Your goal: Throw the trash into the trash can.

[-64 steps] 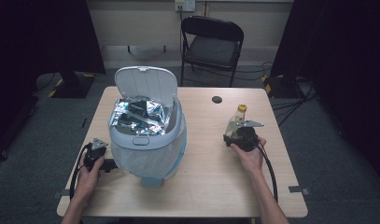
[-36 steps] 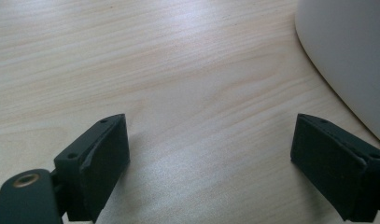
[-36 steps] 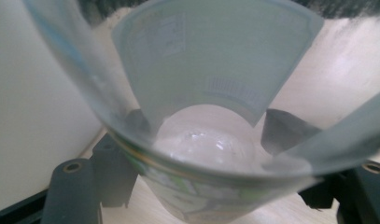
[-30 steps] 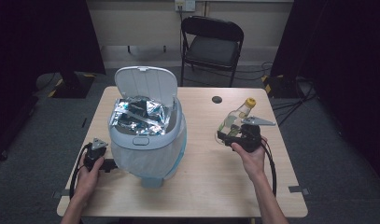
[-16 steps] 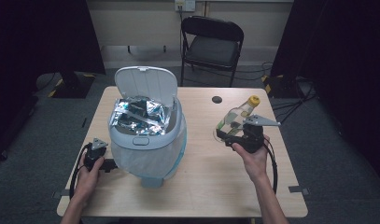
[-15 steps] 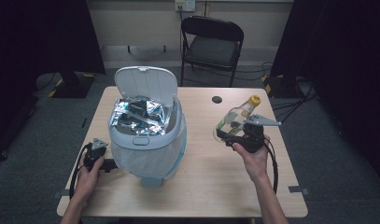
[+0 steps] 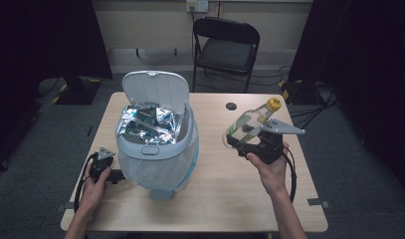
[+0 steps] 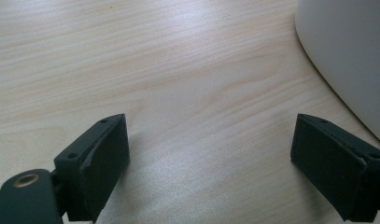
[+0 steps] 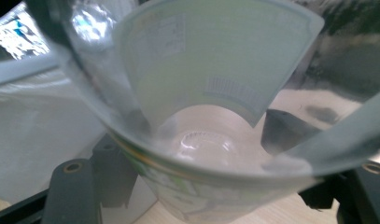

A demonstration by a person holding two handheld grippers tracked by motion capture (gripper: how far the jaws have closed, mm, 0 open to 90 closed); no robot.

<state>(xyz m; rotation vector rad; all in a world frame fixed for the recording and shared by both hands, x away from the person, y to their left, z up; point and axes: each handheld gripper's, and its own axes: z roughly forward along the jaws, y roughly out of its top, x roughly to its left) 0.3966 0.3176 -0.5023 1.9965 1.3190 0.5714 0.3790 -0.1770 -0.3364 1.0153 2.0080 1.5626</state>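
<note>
A clear plastic bottle (image 7: 246, 123) with a yellow cap (image 7: 273, 103) hangs tilted above the table's right side, cap up and to the right. My right gripper (image 7: 239, 143) is shut on its lower body; in the right gripper view the bottle (image 9: 201, 93) bulges between the black jaws of that gripper (image 9: 201, 191). To its left stands a white bin (image 7: 151, 149) with its lid (image 7: 155, 89) raised and silver foil bags (image 7: 148, 122) inside. My left gripper (image 7: 114, 175) rests on the table by the bin's base, jaws of the gripper (image 8: 211, 163) open over bare wood.
The bin's pale wall (image 8: 346, 56) stands just to the right of the left jaws. A small black disc (image 7: 232, 106) lies at the table's far edge. Behind the wooden table (image 7: 225, 199) stands a black folding chair (image 7: 225, 45). Cables trail over the floor at the right.
My right hand has lifted the bottle off the table and tipped it, cap toward the upper right. The left hand and the bin have stayed put.
</note>
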